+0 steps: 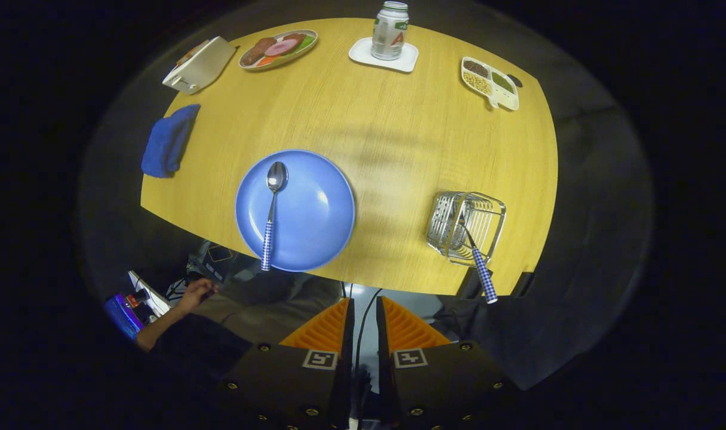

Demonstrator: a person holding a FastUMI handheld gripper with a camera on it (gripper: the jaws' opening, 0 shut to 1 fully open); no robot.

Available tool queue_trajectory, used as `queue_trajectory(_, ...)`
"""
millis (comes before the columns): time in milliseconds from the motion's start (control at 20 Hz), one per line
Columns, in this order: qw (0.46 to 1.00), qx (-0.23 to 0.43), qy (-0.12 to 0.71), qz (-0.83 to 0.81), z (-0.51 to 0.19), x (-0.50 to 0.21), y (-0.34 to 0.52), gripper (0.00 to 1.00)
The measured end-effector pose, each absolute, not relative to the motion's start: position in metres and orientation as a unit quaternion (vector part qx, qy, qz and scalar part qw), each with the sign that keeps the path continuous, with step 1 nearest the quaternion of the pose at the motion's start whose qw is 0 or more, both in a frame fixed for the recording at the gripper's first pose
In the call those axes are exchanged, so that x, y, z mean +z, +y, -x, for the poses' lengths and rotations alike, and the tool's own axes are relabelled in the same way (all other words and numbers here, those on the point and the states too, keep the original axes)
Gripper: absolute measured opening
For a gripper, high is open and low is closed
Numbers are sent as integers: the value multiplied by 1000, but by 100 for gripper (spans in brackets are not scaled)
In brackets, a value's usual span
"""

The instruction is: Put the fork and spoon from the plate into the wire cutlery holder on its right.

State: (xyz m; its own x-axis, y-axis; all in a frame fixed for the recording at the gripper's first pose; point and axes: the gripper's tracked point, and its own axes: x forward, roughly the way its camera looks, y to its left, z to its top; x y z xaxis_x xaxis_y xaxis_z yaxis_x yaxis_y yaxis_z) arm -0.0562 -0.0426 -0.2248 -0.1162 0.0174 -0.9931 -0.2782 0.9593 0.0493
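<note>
I hold the gripper (363, 319) high above the table's (399, 137) near edge, its fingers nearly closed with only a thin gap and nothing between them. The spoon (271, 209) lies on the blue plate (315, 221), its checked handle overhanging the rim toward me. The fork (476, 257) already leans in the wire cutlery holder (465, 227) near the right edge, its handle sticking out. My worries: the handle slipping from a shallow pinch, or my approach knocking the fork or tipping the light holder. The bottle's (390, 30) label is too small to read.
</note>
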Motion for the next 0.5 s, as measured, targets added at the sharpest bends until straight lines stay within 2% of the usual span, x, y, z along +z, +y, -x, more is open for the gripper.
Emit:
queue_trajectory(250,672,120,723,106,63,-235,-6,20)
queue_trajectory(500,657,153,729,116,86,-248,35,20)
